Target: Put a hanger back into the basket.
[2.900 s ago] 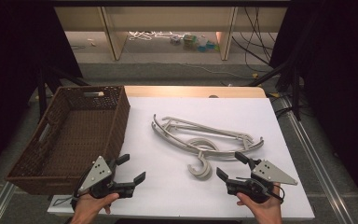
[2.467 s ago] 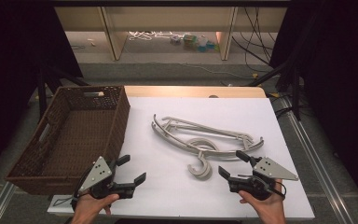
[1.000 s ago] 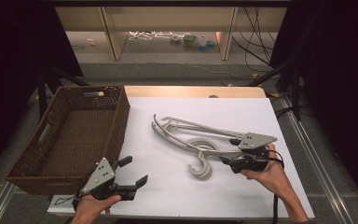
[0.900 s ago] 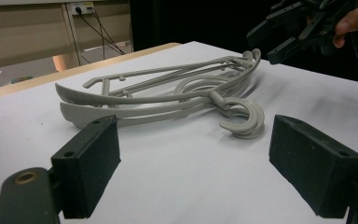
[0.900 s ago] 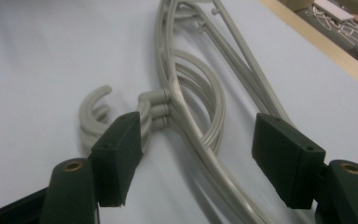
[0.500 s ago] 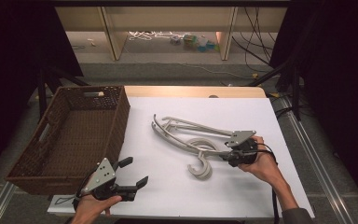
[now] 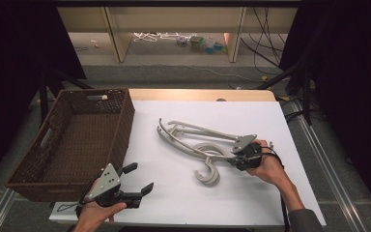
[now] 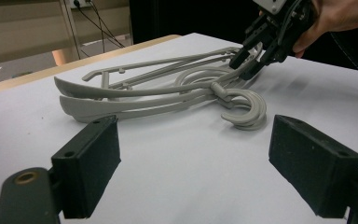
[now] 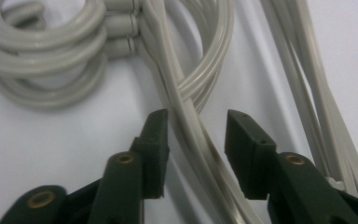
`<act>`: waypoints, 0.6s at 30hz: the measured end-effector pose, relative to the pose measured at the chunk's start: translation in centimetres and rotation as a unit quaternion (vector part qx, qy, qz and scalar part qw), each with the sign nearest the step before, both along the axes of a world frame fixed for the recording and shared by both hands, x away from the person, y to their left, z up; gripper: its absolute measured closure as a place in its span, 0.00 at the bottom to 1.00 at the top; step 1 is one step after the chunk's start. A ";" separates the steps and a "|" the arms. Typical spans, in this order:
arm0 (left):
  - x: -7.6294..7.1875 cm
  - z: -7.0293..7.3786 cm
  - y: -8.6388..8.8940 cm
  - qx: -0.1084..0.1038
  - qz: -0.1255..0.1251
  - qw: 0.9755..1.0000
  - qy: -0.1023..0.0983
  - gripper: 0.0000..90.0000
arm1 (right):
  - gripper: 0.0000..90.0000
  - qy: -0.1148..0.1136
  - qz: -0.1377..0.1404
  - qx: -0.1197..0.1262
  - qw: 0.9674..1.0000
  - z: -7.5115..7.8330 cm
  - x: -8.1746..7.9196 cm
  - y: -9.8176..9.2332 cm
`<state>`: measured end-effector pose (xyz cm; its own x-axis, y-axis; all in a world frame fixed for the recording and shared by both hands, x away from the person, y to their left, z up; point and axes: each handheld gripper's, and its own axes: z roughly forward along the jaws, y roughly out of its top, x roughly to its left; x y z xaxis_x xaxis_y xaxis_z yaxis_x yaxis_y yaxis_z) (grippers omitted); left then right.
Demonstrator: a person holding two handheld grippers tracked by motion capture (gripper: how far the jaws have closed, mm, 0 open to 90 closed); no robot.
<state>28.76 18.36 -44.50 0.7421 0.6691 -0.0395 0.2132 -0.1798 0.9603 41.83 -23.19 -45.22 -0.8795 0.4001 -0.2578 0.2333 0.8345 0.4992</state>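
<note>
- Your right gripper (image 9: pixel 193 140) has its jaws straddling one shoulder arm of the grey hangers (image 7: pixel 193 142); they have just been closing, yet a gap shows on either side of the arm, so the pads do not press on it yet.
- That placement looks deliberate to me: the arm is a thin, stiff bar, and taking it close to where it meets the hooks (image 9: pixel 46 51) should let you lift the hanger without it swinging much.
- The hangers lie stacked on the white desk (image 7: pixel 174 193), hooks curled towards you and the shoulder ends fanned towards the wicker basket (image 7: pixel 84 140). They overlap closely, so I judge that a pinch on one arm may drag its neighbours along.
- Your right hand (image 7: pixel 270 166) comes in low from the right side, wrist near the desk, the gripper pointing across towards the hooks and tipped down onto the stack; from the left gripper view it (image 8: pixel 265 42) noses into the far side of the pile.
- Your left gripper (image 7: pixel 125 186) rests near the front edge of the desk, just beside the basket's near corner, its jaws wide apart and holding nothing, aimed at the hangers from a distance.
- Your left hand (image 7: pixel 96 215) grips from below and behind, forearm entering at the bottom edge, apparently waiting in reserve.
</note>
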 end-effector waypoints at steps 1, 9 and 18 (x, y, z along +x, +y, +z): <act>0.0 0.0 0.0 -0.002 0.003 1.000 0.003 0.18 | 0.73 -0.003 0.006 -0.009 1.000 -0.1 0.1 0.1; 0.0 -0.1 0.0 -0.004 0.003 1.000 0.004 0.18 | 0.84 -0.028 0.052 -0.037 0.998 0.0 0.1 0.4; 0.0 0.0 0.1 -0.009 0.002 1.000 0.001 0.18 | 0.90 -0.059 0.114 -0.066 0.990 0.5 -0.1 0.2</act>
<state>28.78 18.48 -44.48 0.7396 0.6709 -0.0530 0.2162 -0.1622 0.9628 41.69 -22.94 -44.72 -0.9037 0.1506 -0.4009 -0.0220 0.9185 0.3948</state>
